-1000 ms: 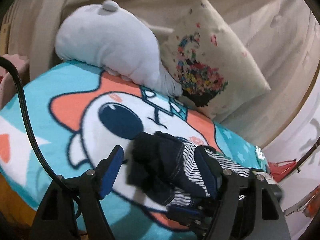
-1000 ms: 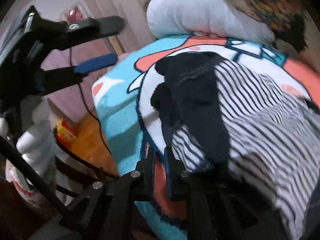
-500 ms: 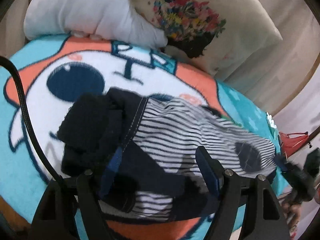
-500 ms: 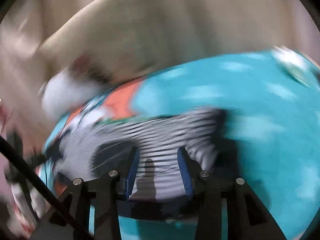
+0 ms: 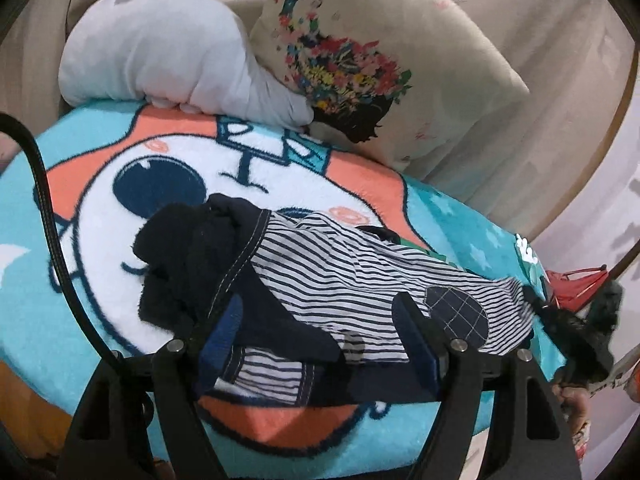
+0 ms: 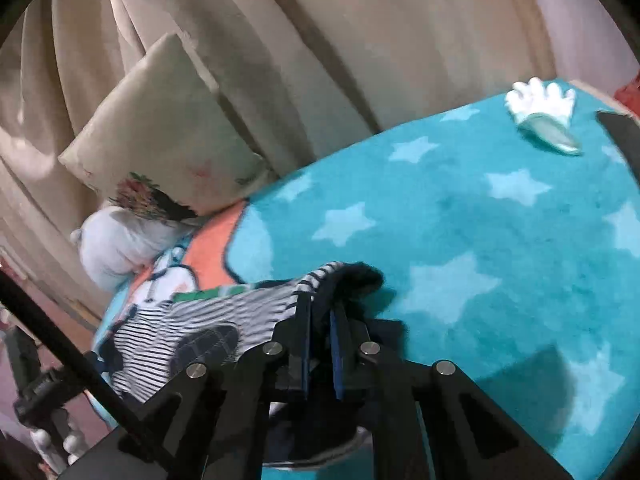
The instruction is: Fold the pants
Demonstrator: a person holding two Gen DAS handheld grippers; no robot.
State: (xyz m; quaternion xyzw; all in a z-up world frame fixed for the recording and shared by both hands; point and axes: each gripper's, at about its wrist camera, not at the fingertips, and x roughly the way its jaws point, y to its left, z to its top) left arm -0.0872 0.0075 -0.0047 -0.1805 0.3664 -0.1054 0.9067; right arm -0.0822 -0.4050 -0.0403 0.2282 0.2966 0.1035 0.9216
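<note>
Small striped pants (image 5: pixel 352 280) with a dark navy waist and a checked knee patch lie crumpled on the cartoon blanket (image 5: pixel 120 216). My left gripper (image 5: pixel 320 328) is open, its fingers straddling the near edge of the pants by the waist. My right gripper (image 6: pixel 320 336) is shut on the dark cuff end of the pants (image 6: pixel 200 320), which stretch away to its left. In the left wrist view the right gripper (image 5: pixel 576 320) shows at the pants' far right end.
A grey plush pillow (image 5: pixel 168 48) and a floral cushion (image 5: pixel 380 60) lie at the back against beige curtains (image 6: pixel 360 40). A white glove-shaped print (image 6: pixel 540 108) sits on the teal star blanket (image 6: pixel 480 220). The bed's front edge is just below my left gripper.
My right gripper swung from the waist to the leg end and shut on the cuff. The pants got stretched out sideways. My left gripper came close over the waist.
</note>
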